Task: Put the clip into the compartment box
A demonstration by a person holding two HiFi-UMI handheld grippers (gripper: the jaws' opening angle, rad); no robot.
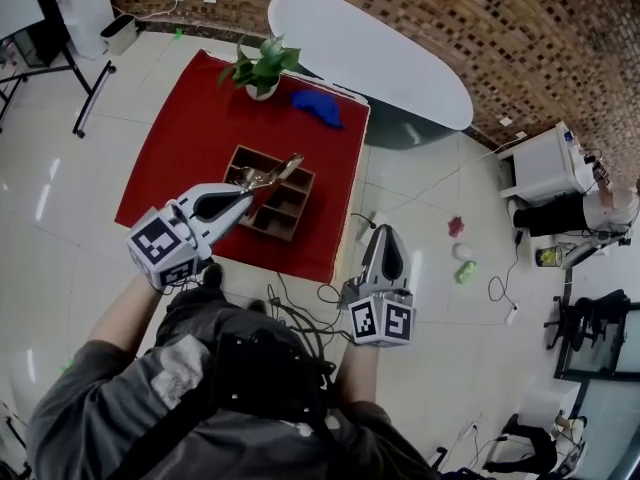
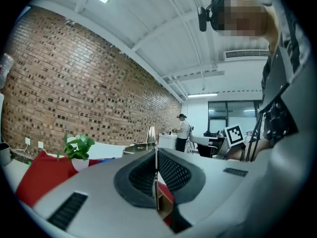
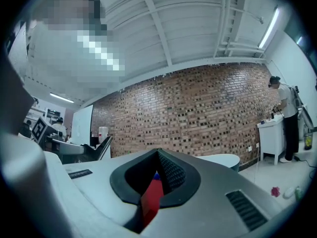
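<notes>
Both shut: left tongs (image 1: 245,190) pinch the clip (image 1: 272,173), slanting directly above the box (image 1: 303,208); right tongs (image 1: 384,234) empty, farther off.

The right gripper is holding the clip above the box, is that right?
No, the wrong gripper is named. The left gripper is holding the clip above the box, as the head view shows.
</notes>
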